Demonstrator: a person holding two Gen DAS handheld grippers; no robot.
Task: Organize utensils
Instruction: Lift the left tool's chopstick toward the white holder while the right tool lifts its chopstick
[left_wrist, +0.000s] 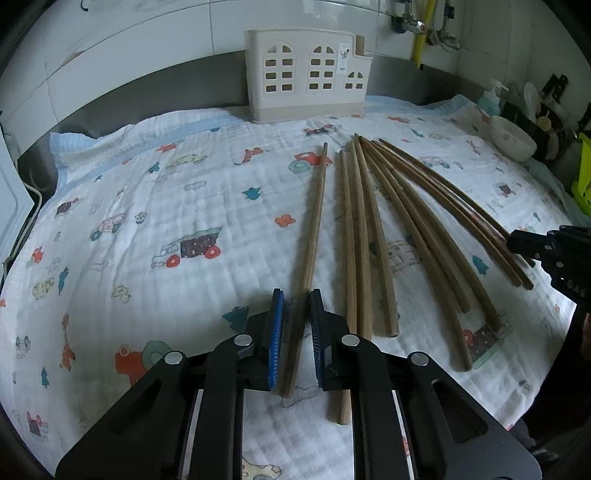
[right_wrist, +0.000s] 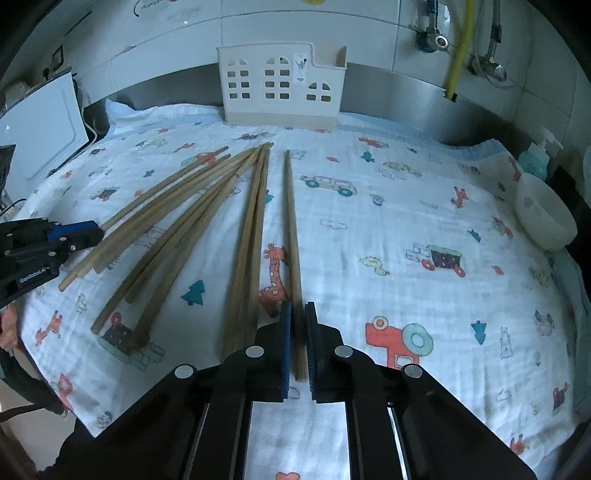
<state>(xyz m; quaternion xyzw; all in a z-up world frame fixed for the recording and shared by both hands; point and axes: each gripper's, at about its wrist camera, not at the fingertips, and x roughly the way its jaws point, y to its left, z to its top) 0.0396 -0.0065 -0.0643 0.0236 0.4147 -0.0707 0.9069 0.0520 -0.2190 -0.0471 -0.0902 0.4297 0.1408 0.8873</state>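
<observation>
While the left gripper (left_wrist: 296, 295) straddles the near end of the leftmost chopstick (left_wrist: 314, 229), its blue pads stand just off the wood on either side, so it looks released rather than clamped. Seen from the right wrist camera, the right gripper (right_wrist: 298, 308) has its pads closed in tight on the rightmost chopstick (right_wrist: 291, 236), apparently gripping it near its thick end. Both sticks lie flat on a white cloth (left_wrist: 147, 206) printed with cars and trees. Between them the other chopsticks (left_wrist: 388, 229) fan out, their far tips drawn close together and their near ends spread apart. Off to the right a white bowl (right_wrist: 543, 214) sits on the cloth edge. Farthest back, a cream holder (left_wrist: 308, 77) with window cutouts stands upright against the tiled wall.
</observation>
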